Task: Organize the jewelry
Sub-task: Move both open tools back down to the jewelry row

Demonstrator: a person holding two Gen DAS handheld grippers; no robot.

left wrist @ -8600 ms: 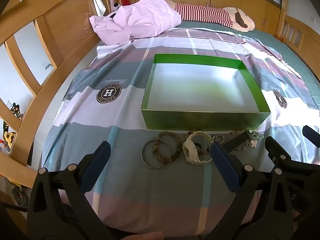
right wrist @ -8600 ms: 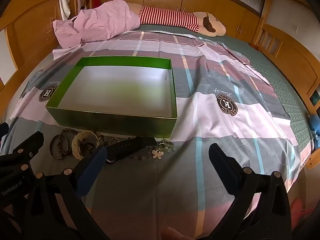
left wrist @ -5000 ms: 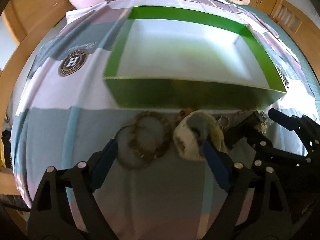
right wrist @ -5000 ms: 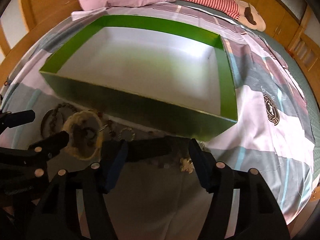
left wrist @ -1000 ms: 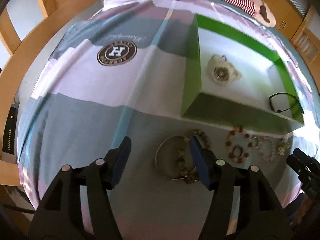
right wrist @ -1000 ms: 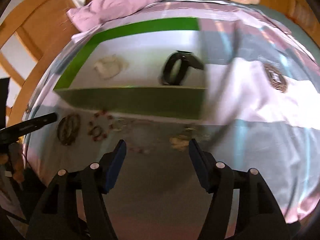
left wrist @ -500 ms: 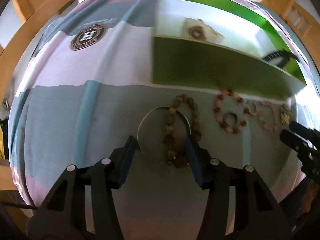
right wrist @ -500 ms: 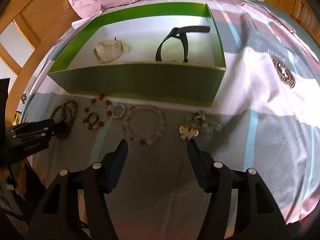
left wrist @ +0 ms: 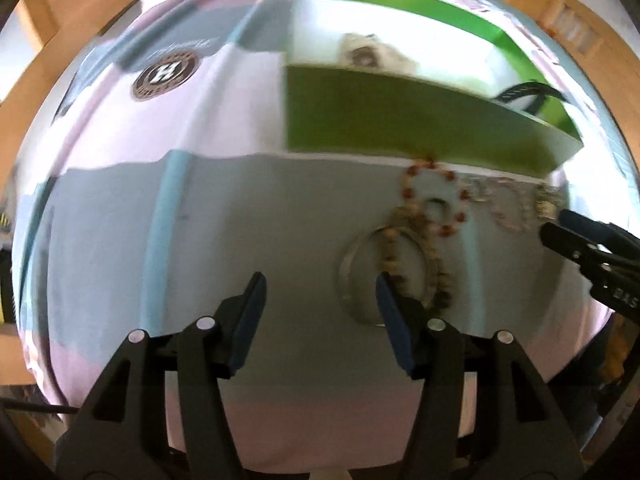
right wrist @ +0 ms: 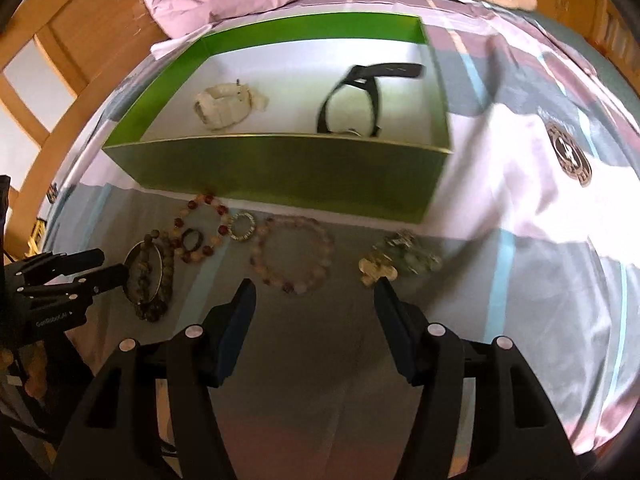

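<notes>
Left tongs (left wrist: 318, 294): jaws wide, nothing between them. The metal bangle (left wrist: 384, 276) with the brown bead bracelet (left wrist: 416, 256) draped across it lies just ahead and off to their right; the right-hand finger (left wrist: 390, 312) overlaps the bangle's near rim in the left wrist view, contact uncertain (frame is motion-blurred). The bead bracelet's long axis runs roughly away from the tongs, toward the green box (right wrist: 280, 168).

Right tongs (right wrist: 312, 296): jaws wide, empty. The pink bead bracelet (right wrist: 292, 256) lies directly ahead, centred on the gap. The butterfly charm piece (right wrist: 396, 262) is just right of it.

Box holds a white watch (right wrist: 226, 106) and a black watch (right wrist: 356, 100). Left tongs are nearer the bangle pair; likely need a small shift right to centre.
</notes>
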